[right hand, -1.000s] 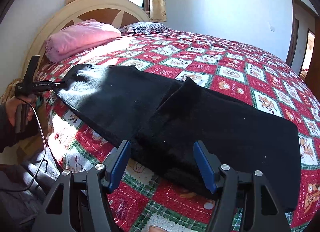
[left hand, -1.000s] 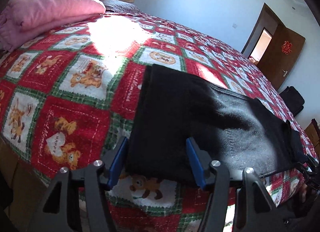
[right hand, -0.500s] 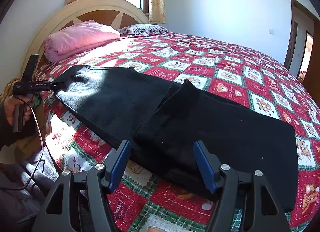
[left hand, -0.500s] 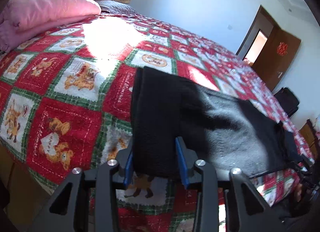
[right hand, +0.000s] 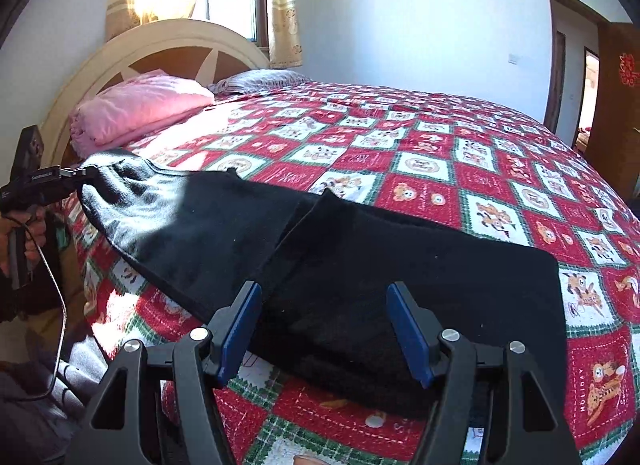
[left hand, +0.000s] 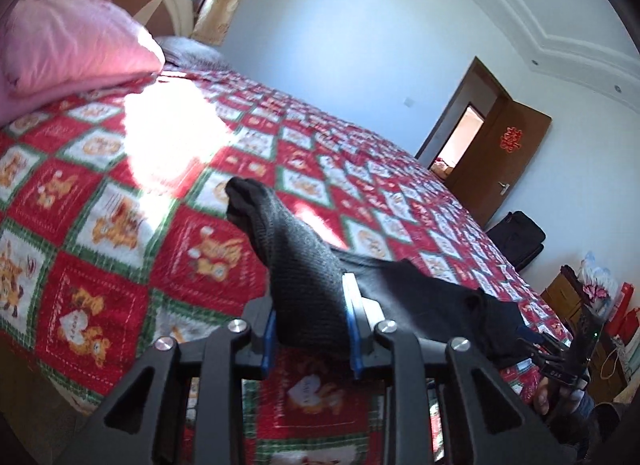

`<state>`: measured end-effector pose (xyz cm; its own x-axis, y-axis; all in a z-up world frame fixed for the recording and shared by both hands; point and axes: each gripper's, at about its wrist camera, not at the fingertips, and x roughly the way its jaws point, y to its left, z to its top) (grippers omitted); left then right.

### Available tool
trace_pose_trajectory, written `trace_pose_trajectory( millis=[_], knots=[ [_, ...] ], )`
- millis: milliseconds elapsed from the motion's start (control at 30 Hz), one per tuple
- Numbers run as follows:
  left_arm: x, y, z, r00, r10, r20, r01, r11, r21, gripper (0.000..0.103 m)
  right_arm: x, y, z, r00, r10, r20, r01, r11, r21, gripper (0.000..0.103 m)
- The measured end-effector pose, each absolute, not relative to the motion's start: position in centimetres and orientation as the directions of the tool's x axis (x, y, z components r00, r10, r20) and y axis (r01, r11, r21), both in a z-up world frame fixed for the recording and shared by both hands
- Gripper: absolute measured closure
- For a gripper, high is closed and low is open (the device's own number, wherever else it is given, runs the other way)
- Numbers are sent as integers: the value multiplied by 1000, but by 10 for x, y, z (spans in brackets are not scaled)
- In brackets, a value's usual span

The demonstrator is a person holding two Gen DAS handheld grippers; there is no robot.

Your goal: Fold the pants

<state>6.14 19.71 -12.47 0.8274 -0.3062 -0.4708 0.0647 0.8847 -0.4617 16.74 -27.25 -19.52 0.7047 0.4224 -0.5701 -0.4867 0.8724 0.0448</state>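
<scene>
Black pants [right hand: 360,257] lie across the near side of the bed, folded over themselves in the middle. My left gripper [left hand: 310,327] is shut on one end of the pants [left hand: 304,273] and holds it bunched and raised off the cover. It also shows at the far left of the right wrist view [right hand: 82,175]. My right gripper [right hand: 326,329] is open, its blue pads on either side of the near edge of the folded part. The right gripper appears at the lower right of the left wrist view [left hand: 560,349].
The bed has a red, green and white patchwork cover [right hand: 460,153]. A pink pillow [right hand: 140,109] lies by the arched headboard [right hand: 168,45]. An open brown door [left hand: 496,157] and a black bag [left hand: 516,239] stand beyond the bed. The bed edge runs just below both grippers.
My left gripper closed on the end of the pants and lifted it, so the cloth bunches up. My right gripper stayed open in the same place.
</scene>
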Motion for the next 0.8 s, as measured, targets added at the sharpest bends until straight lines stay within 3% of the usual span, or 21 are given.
trace_pose_trajectory(
  millis=[500,800],
  knots=[
    [69,104,-43,836,-433,-338,312,881,-357,75,173,-354,-165,756,377,-535,-304,926,224,36],
    [89,12,-12,750,-567,-340,487,822,-296,76,188,-415,-177,765,289,-576,-105,938,331,36]
  ],
)
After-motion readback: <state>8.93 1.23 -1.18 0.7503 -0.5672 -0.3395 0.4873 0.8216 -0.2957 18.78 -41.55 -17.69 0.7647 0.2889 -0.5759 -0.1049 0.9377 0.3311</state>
